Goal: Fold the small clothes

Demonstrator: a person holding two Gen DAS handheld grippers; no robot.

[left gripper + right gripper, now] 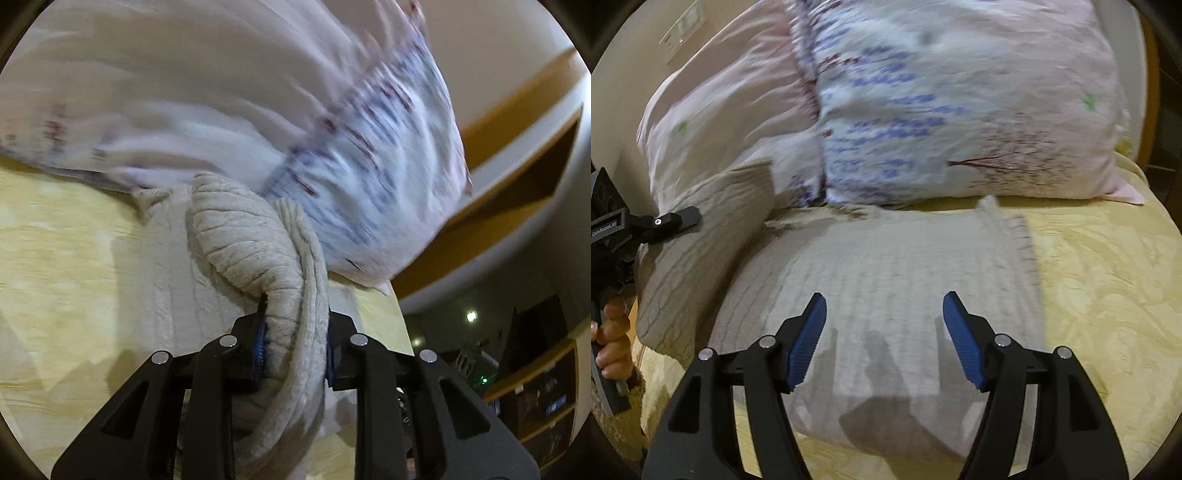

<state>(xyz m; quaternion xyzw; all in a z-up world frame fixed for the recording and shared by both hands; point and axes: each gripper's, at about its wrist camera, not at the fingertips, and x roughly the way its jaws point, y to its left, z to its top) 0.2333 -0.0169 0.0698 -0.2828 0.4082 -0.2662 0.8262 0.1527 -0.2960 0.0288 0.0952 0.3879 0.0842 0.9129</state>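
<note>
My left gripper (293,332) is clenched on a bunched ribbed edge of the beige knit garment (886,295), which lies on the yellow bedspread (1108,295) below 2 pillows (960,110). My right gripper (884,339) hovers released over its flat, cable-textured middle.

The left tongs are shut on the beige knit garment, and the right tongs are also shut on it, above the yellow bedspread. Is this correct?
Not fully. The left tongs are indeed shut on the beige knit garment, but the right tongs are open and hold nothing; they hover above the garment spread on the yellow bedspread. The right wrist view shows the wide gap between them.
</note>
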